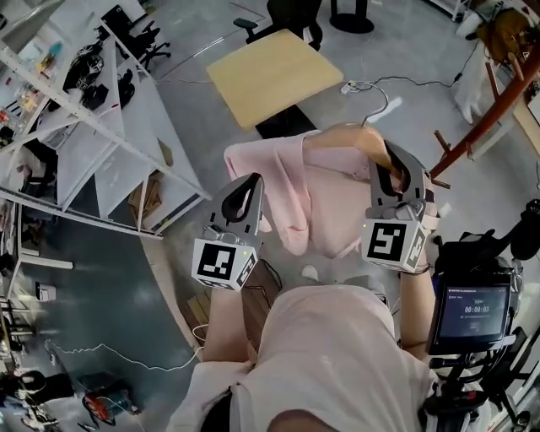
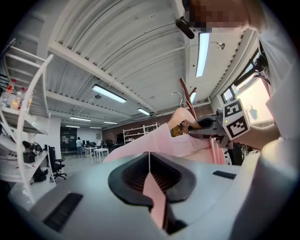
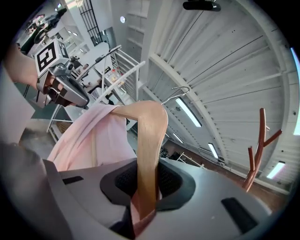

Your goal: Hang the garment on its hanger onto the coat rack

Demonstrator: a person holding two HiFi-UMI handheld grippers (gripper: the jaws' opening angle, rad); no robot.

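The garment, pale pink, hangs in the air between our two hands, draped over a wooden hanger. Our left tongs are closed on a fold of its cloth. Our right tongs are clamped on one arm of the hanger, with a little pink cloth caught alongside. The hanger's wire hook points away from us and touches nothing.

The coat rack, reddish-brown with forked pegs, runs slantwise across the upper right of the head view. Its lower pegs come near our right tongs, but the hook is apart from it.

Beyond the garment stands a light wooden tabletop with a black office chair behind it. A cable trails over the floor from the tabletop's corner towards the rack. White shelving lines our left side. At our right, close to the forearm, a small screen sits on a stand.
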